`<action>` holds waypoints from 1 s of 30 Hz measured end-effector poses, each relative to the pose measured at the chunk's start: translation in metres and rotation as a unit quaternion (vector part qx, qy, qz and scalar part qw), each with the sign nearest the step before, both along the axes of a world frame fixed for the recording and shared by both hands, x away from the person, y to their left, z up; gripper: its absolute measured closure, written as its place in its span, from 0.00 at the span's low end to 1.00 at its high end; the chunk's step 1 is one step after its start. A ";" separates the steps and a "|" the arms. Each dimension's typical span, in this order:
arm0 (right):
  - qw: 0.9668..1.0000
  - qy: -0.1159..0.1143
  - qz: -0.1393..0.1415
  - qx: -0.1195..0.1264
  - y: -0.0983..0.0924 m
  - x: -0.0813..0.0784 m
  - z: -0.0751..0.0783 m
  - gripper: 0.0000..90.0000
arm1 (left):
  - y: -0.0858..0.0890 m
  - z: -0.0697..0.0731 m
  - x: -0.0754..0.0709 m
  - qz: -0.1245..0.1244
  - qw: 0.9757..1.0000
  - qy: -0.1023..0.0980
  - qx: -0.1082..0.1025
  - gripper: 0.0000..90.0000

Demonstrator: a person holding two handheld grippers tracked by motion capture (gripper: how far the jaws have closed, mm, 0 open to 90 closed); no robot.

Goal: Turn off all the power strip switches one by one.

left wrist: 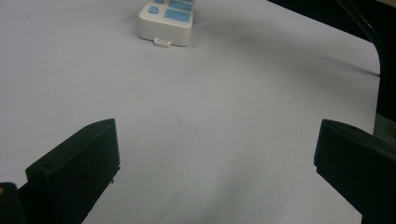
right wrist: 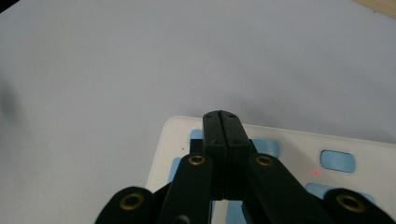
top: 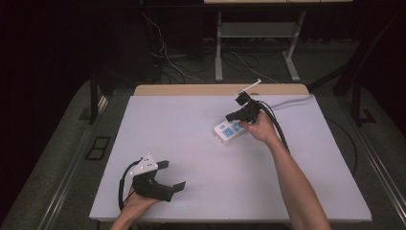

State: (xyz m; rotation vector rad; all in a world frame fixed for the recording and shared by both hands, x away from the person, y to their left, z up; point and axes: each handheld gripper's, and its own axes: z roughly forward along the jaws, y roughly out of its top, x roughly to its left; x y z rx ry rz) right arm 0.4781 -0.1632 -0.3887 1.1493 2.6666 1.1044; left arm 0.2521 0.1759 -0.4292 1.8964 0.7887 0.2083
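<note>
One white power strip [top: 229, 131] with blue sockets lies on the pale grey table [top: 201, 158], right of centre, directly under the right gripper [right wrist: 222, 122]. Its jaws are clenched together, empty, tips over the strip's end. Left gripper [top: 173, 175] rests near the table's front, jaws spread wide, holding nothing.

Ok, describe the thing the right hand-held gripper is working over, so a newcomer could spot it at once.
Start from the pale table and look to its far right part, near the wooden edge. There lies a white power strip, under the shut right hand-held gripper. Its light-blue socket faces and small red light set it apart on the table.
</note>
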 end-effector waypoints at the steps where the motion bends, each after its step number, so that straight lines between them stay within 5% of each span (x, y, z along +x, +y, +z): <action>1: 1.000 -0.002 0.002 -0.001 -0.001 0.000 0.002 1.00 | 0.000 0.000 0.000 0.000 1.000 0.000 -0.001 0.00; 14: 1.000 -0.010 -0.012 -0.012 -0.011 0.012 0.015 1.00 | 0.001 0.000 0.001 0.001 1.000 0.001 0.001 0.00; 30: 0.999 0.013 -0.018 -0.026 -0.010 0.023 -0.005 1.00 | 0.003 -0.001 0.003 0.004 1.000 0.004 -0.001 0.00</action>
